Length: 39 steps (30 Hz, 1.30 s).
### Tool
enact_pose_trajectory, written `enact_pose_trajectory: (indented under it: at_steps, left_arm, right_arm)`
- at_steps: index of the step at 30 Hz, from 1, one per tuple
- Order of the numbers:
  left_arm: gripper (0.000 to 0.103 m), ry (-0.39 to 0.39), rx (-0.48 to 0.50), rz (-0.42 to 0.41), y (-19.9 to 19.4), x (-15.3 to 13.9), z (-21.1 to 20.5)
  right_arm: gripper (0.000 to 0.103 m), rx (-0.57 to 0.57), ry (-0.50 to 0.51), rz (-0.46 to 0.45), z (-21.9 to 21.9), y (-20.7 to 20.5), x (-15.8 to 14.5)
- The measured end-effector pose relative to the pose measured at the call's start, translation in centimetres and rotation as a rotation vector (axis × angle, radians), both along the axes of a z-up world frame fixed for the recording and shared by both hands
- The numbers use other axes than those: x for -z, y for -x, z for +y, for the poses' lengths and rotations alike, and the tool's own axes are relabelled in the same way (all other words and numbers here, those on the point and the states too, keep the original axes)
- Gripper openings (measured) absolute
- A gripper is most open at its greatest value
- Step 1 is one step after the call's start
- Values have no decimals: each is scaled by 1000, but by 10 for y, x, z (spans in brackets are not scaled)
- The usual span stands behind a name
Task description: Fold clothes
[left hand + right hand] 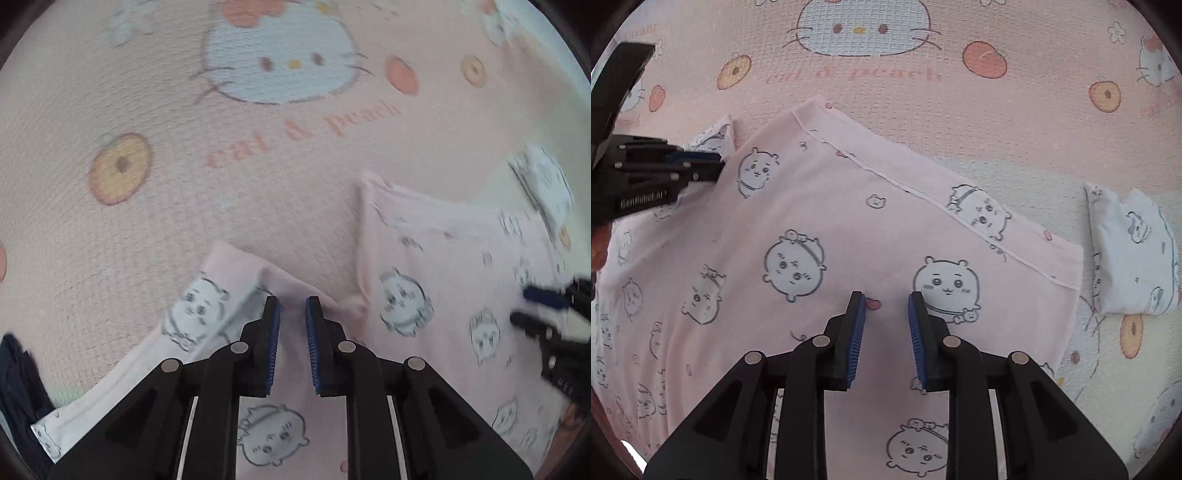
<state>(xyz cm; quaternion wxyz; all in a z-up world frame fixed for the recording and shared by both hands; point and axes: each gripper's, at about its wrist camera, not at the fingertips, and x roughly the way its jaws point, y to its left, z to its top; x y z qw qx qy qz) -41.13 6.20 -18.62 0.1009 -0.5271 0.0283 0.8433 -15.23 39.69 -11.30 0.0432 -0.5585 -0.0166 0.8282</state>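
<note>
A pink garment (849, 229) printed with white cartoon animals lies spread on a pink cat-and-peach blanket (1015, 122). My right gripper (885, 299) is open and empty, just above the garment's middle. My left gripper (291, 301) is open over a sleeve (207, 306) that lies to the garment's left side; a fold of pink cloth sits between its jaws. The garment body also shows in the left wrist view (443, 280). The left gripper shows at the left edge of the right wrist view (713, 164), the right gripper at the right edge of the left wrist view (532, 306).
A small folded white printed piece (1134, 251) lies on the blanket to the right of the garment; it also shows in the left wrist view (546, 184). A dark cloth (18, 387) sits at the lower left. The blanket (184, 129) stretches beyond the garment.
</note>
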Motion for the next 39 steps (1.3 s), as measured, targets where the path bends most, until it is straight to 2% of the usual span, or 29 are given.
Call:
enact_pose_trajectory:
  at_steps: [1, 3, 4, 6, 8, 9, 10, 13, 16, 18, 20, 21, 25, 28, 31, 33, 36, 39]
  left_arm:
    - [16, -27, 15, 0, -2, -4, 0]
    - [16, -81, 46, -1, -5, -13, 0]
    - [16, -79, 77, -5, -8, -14, 6]
    - [16, -19, 149, -20, -14, -10, 23]
    - [16, 62, 167, -32, -15, 2, 29]
    - [18, 103, 157, -30, -11, 9, 28]
    - [19, 97, 141, -25, -7, 10, 25]
    - [19, 17, 61, -5, 3, 2, 9]
    - [19, -45, 84, 19, 5, -4, 1]
    - [19, -23, 157, 12, 1, 3, 7]
    - [19, 30, 199, 25, -2, 10, 15]
    - [19, 34, 187, 31, 0, 10, 14]
    - [20, 68, 38, 43, 11, 9, -8]
    - [20, 14, -23, 29, 14, 6, -22]
    - [20, -82, 33, 81, 2, -11, -19]
    - [20, -97, 101, 81, -2, -14, -6]
    - [20, -52, 141, 58, 4, -5, 18]
    - [20, -5, 136, 39, 15, 2, 39]
  right_arm:
    - [34, 15, -6, -3, 2, -1, 0]
    - [34, 33, -19, -4, 5, -3, -2]
    - [34, 28, -31, 1, 5, -5, -3]
    - [34, -13, -25, 31, -2, -7, -8]
    - [34, -66, -13, 62, -12, -5, -12]
    - [34, -94, -13, 77, -18, -1, -14]
    - [34, -122, -8, 87, -23, 7, -15]
    - [36, -192, 66, 124, -39, 37, -25]
    - [36, -207, 156, 124, -54, 73, -23]
    - [36, -213, 192, 105, -61, 90, -16]
    - [36, -207, 179, 52, -65, 104, -1]
    - [36, -202, 168, 23, -67, 110, 8]
    - [30, -178, 93, 48, -60, 112, 11]
    - [30, -141, 49, 46, -51, 107, 12]
    - [32, -144, 114, 72, -50, 105, 4]
    - [33, -178, 157, 112, -55, 102, -6]
    - [35, -209, 168, 99, -68, 113, -6]
    - [34, -193, 135, 36, -68, 126, 13]
